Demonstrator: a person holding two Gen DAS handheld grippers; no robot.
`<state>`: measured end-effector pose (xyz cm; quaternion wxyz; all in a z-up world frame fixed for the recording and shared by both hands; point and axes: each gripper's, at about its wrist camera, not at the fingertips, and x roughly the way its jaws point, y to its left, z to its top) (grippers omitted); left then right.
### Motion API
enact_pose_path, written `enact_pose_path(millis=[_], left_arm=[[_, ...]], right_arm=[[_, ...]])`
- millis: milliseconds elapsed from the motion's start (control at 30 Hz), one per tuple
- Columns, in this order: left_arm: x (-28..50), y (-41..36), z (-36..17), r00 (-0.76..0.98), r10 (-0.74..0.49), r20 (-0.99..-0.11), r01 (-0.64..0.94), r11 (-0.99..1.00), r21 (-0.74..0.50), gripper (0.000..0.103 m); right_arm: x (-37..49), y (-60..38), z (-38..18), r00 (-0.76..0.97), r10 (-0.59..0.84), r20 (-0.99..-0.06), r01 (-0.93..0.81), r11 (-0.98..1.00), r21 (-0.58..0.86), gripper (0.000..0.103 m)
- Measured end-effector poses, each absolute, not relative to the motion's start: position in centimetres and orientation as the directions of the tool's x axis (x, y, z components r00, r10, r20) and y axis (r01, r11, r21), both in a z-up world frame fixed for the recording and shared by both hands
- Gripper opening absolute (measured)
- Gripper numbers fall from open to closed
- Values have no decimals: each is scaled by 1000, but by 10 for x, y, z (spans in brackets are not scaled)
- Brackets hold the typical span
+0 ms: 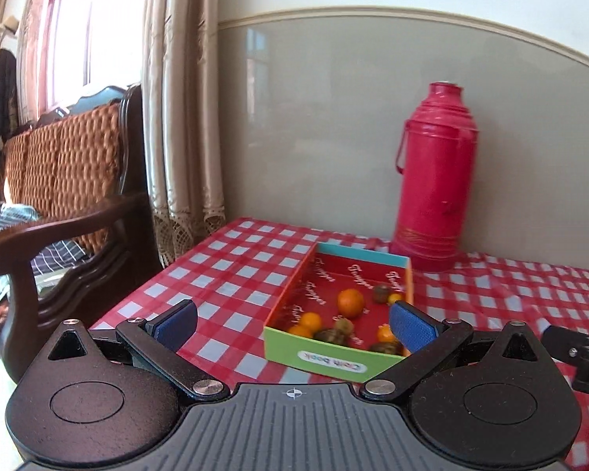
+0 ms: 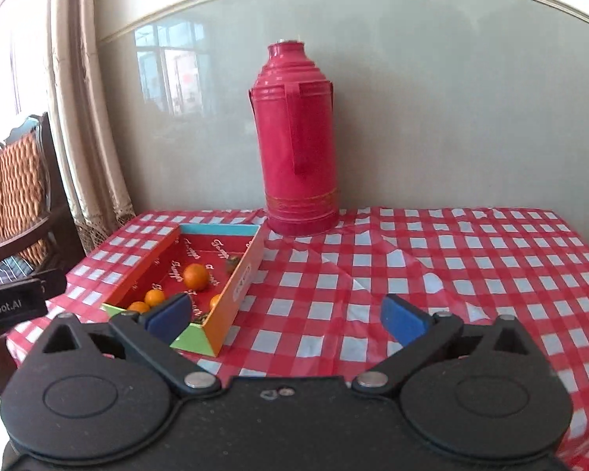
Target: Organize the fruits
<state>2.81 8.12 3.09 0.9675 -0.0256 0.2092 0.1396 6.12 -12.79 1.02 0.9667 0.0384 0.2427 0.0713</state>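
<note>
Both pairs of blue-padded fingers are standing wide apart with nothing between them: we are seeing the left gripper (image 1: 292, 324) hovering before the near end of the box (image 1: 326, 357), and the right gripper (image 2: 286, 316) hanging over bare checked tablecloth (image 2: 432, 259) just right of that box. We are noting the fruit lying inside the open red-lined box: one larger orange (image 1: 350, 302) near the middle, smaller orange fruits (image 1: 310, 321) toward the near end, and several dark brownish-green ones (image 1: 381, 293) scattered among them; what kind the dark ones are we cannot tell. No fruit is showing on the cloth outside the box. A tall pink thermos (image 2: 296, 137) is standing upright behind the box, near the wall. A wooden chair (image 1: 70, 212) with a woven back is sitting off the table's left edge, beside the curtain (image 1: 176, 98).
</note>
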Motion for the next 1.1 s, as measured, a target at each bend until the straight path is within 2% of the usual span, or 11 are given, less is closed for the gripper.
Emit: enact_pose_path(millis=[267,700,1100], left_arm=[[7,60,49,865,304,-400,-296,952,84,103],[10,56,48,868,256,-425,-267,963,35,103],[14,60,41,859,261,-441,-279,960,26,103]], right_arm=[[47,-137,21,874,140,-466,-89,988,128,97],[45,-138,19,875,148,-460,-99,987,130,97],[47,-137,16,871,161,-464,-107,984,141,97]])
